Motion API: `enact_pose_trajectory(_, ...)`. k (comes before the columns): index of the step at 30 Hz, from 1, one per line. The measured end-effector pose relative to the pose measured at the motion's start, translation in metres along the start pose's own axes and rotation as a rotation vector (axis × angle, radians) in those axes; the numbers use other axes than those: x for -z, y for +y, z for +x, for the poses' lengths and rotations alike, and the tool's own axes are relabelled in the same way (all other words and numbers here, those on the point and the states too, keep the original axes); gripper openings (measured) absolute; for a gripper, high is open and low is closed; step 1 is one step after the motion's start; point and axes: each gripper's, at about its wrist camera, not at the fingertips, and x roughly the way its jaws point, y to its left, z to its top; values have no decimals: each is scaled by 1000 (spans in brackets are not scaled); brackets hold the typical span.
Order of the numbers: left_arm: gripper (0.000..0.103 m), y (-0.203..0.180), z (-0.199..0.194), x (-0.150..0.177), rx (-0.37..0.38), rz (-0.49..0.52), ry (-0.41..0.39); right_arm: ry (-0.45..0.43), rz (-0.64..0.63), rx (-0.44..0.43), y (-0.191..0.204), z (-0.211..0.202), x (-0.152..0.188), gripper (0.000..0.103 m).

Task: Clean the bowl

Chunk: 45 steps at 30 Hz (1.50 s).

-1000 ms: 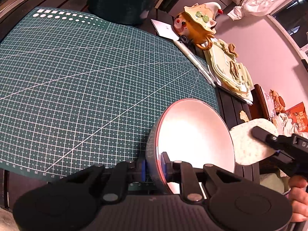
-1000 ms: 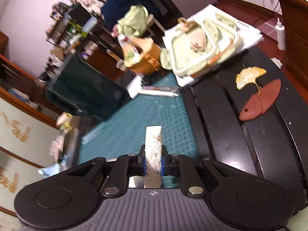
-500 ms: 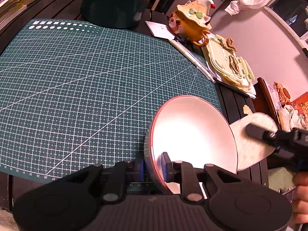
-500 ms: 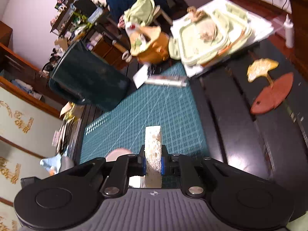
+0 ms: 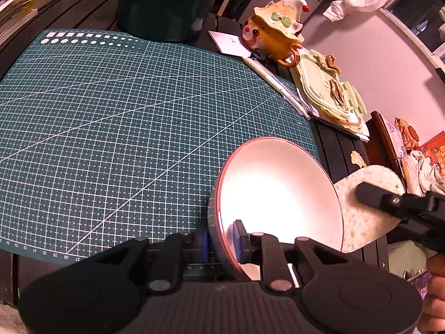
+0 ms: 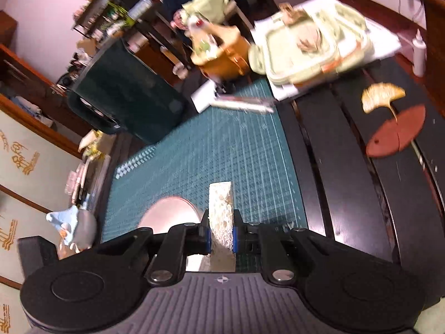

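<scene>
A white bowl [image 5: 278,192] with a red rim is held tilted over the corner of the green cutting mat [image 5: 133,128], its inside facing the camera. My left gripper [image 5: 222,243] is shut on the bowl's near rim, one pad inside and one outside. In the left wrist view a round pale sponge [image 5: 364,211] sits just right of the bowl's rim, clamped by my right gripper [image 5: 372,194]. In the right wrist view my right gripper [image 6: 221,236] is shut on the sponge [image 6: 220,208], seen edge-on, with the bowl [image 6: 169,214] low and to its left.
A dark green container [image 5: 164,2] stands at the mat's far edge. A yellow figurine mug [image 5: 275,36], a pen [image 5: 278,86] and stacked pale green lids [image 5: 328,94] lie at the far right. A leaf-shaped ornament on a brown dish [image 6: 395,133] rests on the dark slatted table [image 6: 342,181].
The sponge has closed in on the bowl's right rim. In the right wrist view the bowl has come into sight at the lower left. The left gripper keeps its hold on the bowl.
</scene>
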Motion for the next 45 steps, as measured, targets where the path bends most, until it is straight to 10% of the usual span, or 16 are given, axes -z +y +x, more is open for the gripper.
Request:
enact_pose_trajectory(11,17,1,1,-1,1,-1,0,177,119,-14,-20,29,4,12)
enact_pose_trajectory(19,17,1,1,1,2,3,-2,78,184,-119,-27,4,-9,12)
enact_pose_trajectory(45,17,0,2,-1,-2,11,-2,165,244,-117,-37,17,-6,12)
